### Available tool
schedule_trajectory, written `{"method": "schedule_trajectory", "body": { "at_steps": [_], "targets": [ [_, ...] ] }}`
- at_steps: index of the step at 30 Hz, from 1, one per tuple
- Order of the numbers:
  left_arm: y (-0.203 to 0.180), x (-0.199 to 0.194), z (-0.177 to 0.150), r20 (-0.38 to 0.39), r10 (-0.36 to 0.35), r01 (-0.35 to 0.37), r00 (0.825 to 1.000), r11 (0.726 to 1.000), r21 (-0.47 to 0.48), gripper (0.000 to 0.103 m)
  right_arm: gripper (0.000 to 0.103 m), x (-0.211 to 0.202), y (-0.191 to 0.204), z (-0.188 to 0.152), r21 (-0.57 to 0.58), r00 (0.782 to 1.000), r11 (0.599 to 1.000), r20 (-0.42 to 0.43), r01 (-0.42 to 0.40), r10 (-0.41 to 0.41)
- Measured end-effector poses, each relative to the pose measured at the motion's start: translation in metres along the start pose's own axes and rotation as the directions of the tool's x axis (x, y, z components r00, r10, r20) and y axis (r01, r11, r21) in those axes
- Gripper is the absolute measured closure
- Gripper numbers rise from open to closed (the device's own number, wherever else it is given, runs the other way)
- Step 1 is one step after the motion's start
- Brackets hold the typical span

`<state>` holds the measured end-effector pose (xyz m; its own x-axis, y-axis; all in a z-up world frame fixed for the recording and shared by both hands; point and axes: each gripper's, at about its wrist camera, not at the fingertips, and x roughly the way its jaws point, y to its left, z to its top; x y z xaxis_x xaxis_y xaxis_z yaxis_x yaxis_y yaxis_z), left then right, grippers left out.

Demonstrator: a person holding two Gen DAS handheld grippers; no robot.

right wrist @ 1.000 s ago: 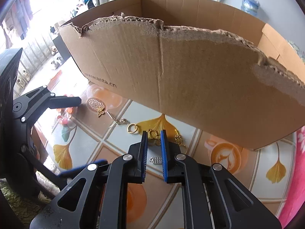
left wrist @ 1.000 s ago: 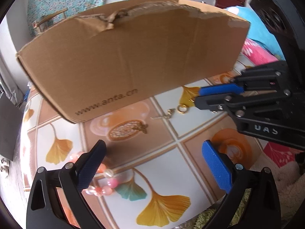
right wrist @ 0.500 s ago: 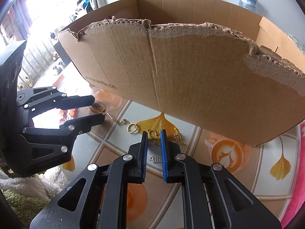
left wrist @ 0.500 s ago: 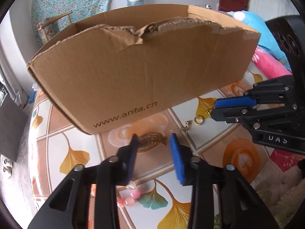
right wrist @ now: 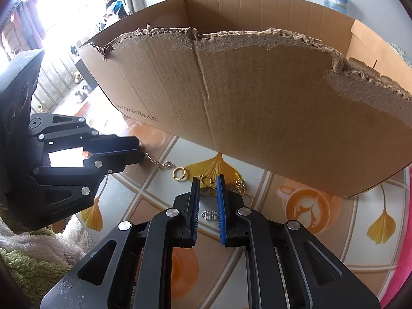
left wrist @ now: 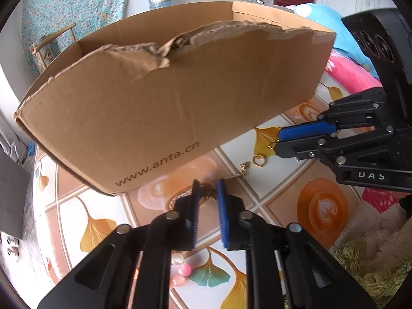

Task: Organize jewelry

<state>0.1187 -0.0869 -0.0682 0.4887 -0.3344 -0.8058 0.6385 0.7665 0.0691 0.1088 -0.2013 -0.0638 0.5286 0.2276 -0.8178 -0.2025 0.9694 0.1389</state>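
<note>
Since the frame half a second earlier, the left gripper [left wrist: 207,193] has been narrowed from a wide gap to a slim one and brought down over the gold pendant [left wrist: 206,193].

In the left wrist view, the pendant is seen through the slim gap between the blue pads [left wrist: 222,213]; whether it is actually pinched cannot be told. A fine chain [left wrist: 243,171] is laid out to the right of the pendant, with a gold ring [left wrist: 258,160] just beyond it on the patterned tabletop [left wrist: 260,195]. Pink beads [left wrist: 180,270] are partly hidden under the gripper, near the camera. A torn cardboard box [left wrist: 167,103] printed with "www.anta.cn" is stood behind the jewelry. The right gripper [left wrist: 279,139] is seen at the right, its jaws almost together, with a small gold loop at its tip.

In the right wrist view, the right gripper [right wrist: 207,188] is held nearly closed with a narrow gap, and gold rings [right wrist: 206,184] are seen within that gap; a firm hold cannot be confirmed. A silver charm [right wrist: 209,215] is lying between the fingers lower down. A separate gold ring [right wrist: 179,173] is lying to the left, and a gold chain cluster [right wrist: 240,186] to the right. The left gripper [right wrist: 139,152] is seen at the left, over the chain's end.
</note>
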Motion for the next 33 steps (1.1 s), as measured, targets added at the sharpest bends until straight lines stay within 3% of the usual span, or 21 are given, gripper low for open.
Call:
{"method": "schedule_trajectory", "body": {
  "at_steps": [10,21,26,29,31,33],
  "targets": [
    [-0.011,-0.007,-0.01,0.02,0.021,-0.021,1.0,1.0,0.002,0.091,0.092,-0.011,-0.002,-0.006,0.011,1.0,1.0,0.017,0.001,-0.001],
    [0.001,-0.049,0.0,0.103,0.001,0.003,0.995,0.999,-0.039,0.091,0.092,-0.054,0.005,0.0,-0.006,0.996,1.0,0.084,-0.031,0.031],
    [0.017,-0.087,0.023,0.217,-0.033,0.044,0.976,0.998,-0.048,0.091,0.092,-0.094,0.01,0.019,-0.032,0.98,0.995,0.174,-0.091,0.095],
    [0.023,-0.108,0.041,0.295,-0.05,0.058,0.954,0.998,-0.019,0.091,0.092,-0.121,0.009,0.038,-0.061,0.961,0.99,0.241,-0.124,0.136],
    [0.03,-0.114,0.057,0.321,-0.068,0.072,0.945,0.997,0.0,0.091,0.092,-0.132,0.005,0.056,-0.084,0.948,0.987,0.276,-0.139,0.158],
    [0.038,-0.11,0.077,0.31,-0.095,0.097,0.946,0.995,0.008,0.091,0.092,-0.132,0.0,0.074,-0.1,0.945,0.984,0.28,-0.145,0.168]
  ]
}}
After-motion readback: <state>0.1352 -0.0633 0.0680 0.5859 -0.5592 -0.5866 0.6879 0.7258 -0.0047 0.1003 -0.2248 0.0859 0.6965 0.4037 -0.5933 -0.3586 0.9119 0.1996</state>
